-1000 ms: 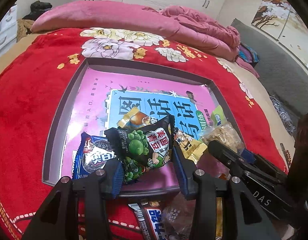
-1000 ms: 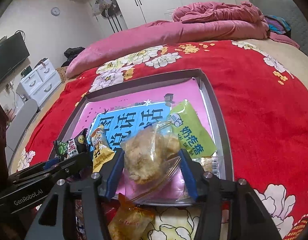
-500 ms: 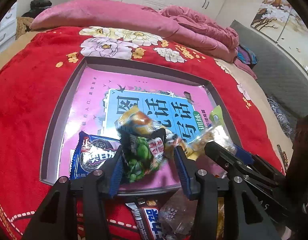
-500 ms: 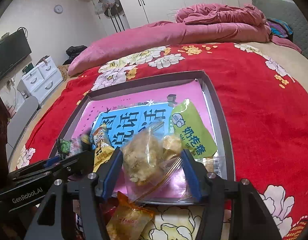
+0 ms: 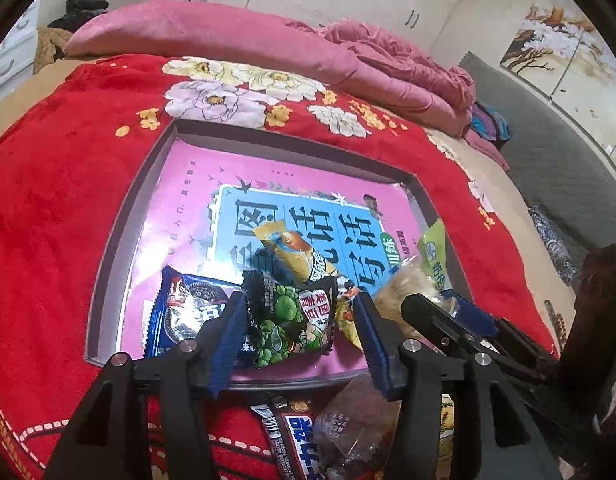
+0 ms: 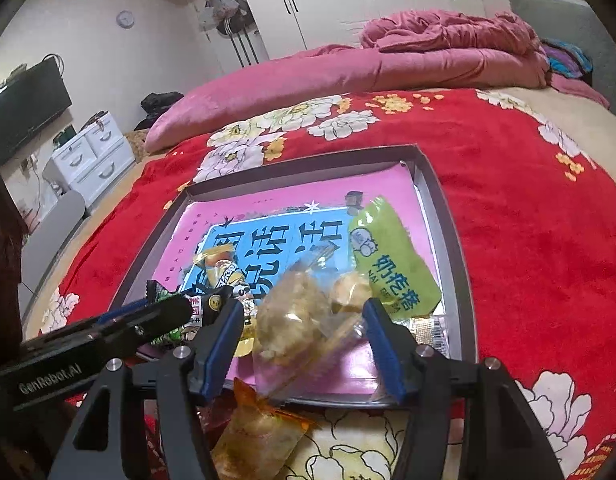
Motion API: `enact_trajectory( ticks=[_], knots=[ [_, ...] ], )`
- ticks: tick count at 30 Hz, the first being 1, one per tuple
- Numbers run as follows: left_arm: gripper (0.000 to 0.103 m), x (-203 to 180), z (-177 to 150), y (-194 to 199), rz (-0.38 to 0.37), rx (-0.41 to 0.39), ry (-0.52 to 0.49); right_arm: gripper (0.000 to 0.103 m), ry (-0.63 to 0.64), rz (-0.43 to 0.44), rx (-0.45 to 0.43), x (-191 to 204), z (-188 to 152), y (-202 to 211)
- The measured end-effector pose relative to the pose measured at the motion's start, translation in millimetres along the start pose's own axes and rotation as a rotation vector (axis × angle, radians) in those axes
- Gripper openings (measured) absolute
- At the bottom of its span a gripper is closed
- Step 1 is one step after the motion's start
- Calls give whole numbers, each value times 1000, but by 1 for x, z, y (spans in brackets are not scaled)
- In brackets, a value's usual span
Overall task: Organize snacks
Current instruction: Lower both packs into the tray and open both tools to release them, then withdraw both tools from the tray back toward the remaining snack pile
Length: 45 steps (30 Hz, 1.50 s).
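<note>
both tongs have just been opening over the near edge of the tray (image 5: 119, 216) on the bed; the left tongs (image 5: 297, 322) stand spread around a black green-pea packet (image 5: 291, 316), pads clear of it; the right tongs (image 6: 303, 338) spread around a clear bag of fried pieces (image 6: 291, 320); risk — that bag hangs over the tray's near rim and could slide out onto the blanket; "genrobot.ai" is readable on the left tongs' arm; the packet writing is chinese.
</note>
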<state>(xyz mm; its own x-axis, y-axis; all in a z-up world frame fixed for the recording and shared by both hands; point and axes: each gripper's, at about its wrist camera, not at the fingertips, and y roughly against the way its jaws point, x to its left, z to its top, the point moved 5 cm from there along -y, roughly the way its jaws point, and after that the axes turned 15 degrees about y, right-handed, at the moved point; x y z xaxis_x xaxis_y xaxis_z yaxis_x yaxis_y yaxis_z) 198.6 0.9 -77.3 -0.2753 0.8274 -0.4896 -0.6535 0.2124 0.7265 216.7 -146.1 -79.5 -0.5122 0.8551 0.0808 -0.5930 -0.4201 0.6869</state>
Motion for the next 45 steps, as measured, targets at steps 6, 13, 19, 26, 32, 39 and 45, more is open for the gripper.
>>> enact_trajectory(
  ticks=[6,13,19,26,32,39,45],
  knots=[
    [59,-1,4,11,-11,-37,-8,63,-34,-36,-28,-11,1,9],
    [70,3,8,21,-11,-70,9,67,-52,-54,-47,-18,0,17],
    [74,10,9,26,-6,-77,28,70,-50,-53,-56,-17,0,22],
    [74,18,5,29,16,-76,39,73,-51,-52,-63,-14,-2,28],
    [74,22,3,37,18,-85,44,74,-44,-45,-67,-12,-2,32],
    [74,30,2,44,28,-84,55,74,-30,-34,-67,-4,-5,38],
    [74,34,-3,49,34,-76,60,74,-16,-21,-61,4,-8,42]
  ],
)
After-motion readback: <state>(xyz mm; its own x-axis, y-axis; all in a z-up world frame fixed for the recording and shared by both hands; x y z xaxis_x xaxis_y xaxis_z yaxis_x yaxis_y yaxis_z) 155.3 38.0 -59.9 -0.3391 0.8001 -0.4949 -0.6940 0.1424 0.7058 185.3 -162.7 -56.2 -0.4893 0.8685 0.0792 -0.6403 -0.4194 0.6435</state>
